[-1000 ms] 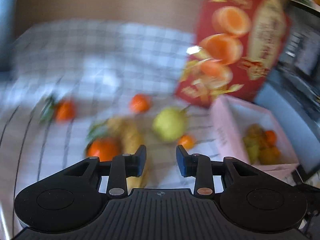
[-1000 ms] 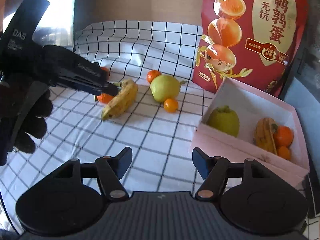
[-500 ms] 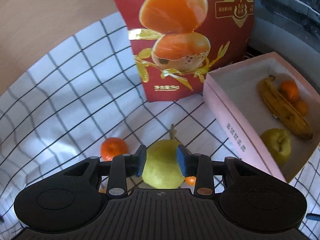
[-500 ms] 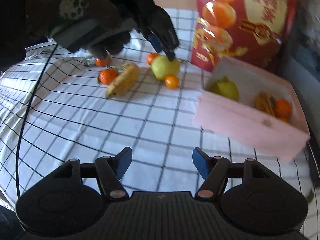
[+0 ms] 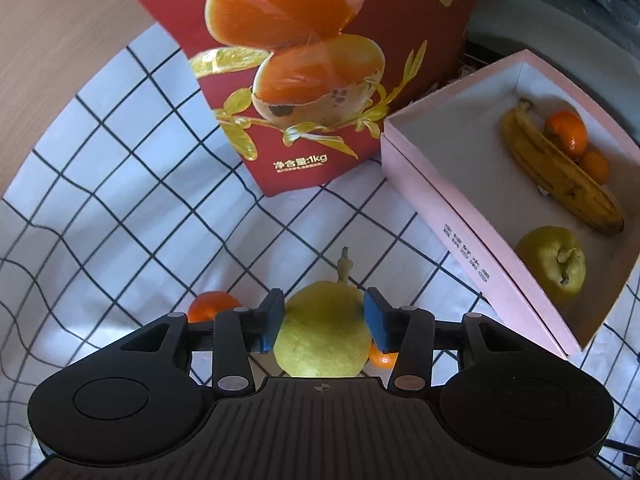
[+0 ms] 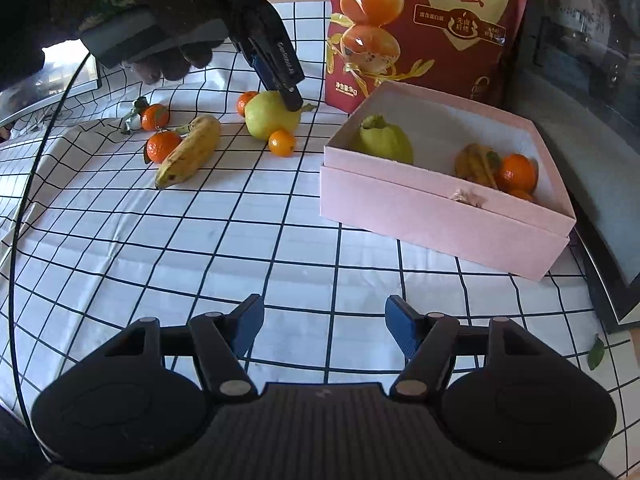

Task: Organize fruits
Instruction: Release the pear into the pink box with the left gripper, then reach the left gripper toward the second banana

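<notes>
A yellow-green pear (image 5: pixel 322 330) lies on the checked cloth between the jaws of my left gripper (image 5: pixel 323 318); the blue pads touch its two sides. In the right wrist view the same pear (image 6: pixel 268 118) sits under the left gripper, which comes down on it from above. A pink box (image 6: pixel 440 208) at the right holds a pear (image 6: pixel 386 140), a banana (image 5: pixel 560 168) and tangerines (image 6: pixel 516 172). A banana (image 6: pixel 190 150) and several small tangerines (image 6: pixel 162 146) lie loose on the cloth. My right gripper (image 6: pixel 324 326) is open and empty above the cloth's near part.
A tall red snack bag (image 6: pixel 424 28) stands behind the box. A small orange (image 6: pixel 282 143) touches the pear's front, another (image 5: pixel 214 306) sits at its left. A dark tray edge (image 6: pixel 600 272) borders the cloth at the right.
My left gripper has swung from the loose fruit to the pear and sunk over it, its jaws now against the pear's sides. My right gripper pulled back and steadied.
</notes>
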Tool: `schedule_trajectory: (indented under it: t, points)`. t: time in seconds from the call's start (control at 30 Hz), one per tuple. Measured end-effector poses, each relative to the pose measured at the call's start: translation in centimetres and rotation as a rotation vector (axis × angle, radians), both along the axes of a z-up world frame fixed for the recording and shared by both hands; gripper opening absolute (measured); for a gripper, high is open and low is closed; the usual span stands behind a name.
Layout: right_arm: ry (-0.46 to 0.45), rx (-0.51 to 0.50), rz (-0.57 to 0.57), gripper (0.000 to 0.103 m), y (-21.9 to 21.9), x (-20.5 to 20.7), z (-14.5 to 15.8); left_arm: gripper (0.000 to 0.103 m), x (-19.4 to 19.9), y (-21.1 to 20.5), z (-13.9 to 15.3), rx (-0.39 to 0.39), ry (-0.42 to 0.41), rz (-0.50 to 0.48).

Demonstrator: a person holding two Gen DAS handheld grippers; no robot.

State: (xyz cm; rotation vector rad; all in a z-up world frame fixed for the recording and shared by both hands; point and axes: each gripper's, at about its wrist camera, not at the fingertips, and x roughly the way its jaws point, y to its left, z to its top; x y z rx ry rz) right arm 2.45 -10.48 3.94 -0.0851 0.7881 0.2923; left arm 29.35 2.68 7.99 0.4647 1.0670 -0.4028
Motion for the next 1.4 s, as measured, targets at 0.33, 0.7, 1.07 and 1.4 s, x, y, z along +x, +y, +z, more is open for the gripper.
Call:
schedule_trajectory:
  t: [0.33,0.7,1.07,1.4]
  points:
    - [0.034,0.024,-0.008,0.068,-0.4,0.4,-0.8,0.058,-3.0,3.9,0.3,-0.119,-0.045,-0.017]
    - [0.020,0.020,0.034,0.068,0.8,0.9,-0.7,0.050,-6.4,8.8,-0.6,-0.161,-0.167,0.226]
    - [-0.054,0.047,0.095,0.068,3.4,3.6,1.4,0.050,-10.9,13.2,-1.1,-0.356,-0.209,0.436]
    - [-0.141,0.018,0.258,0.069,8.4,12.6,8.3,0.050,-17.2,17.1,-2.0,-0.578,-0.224,0.658]
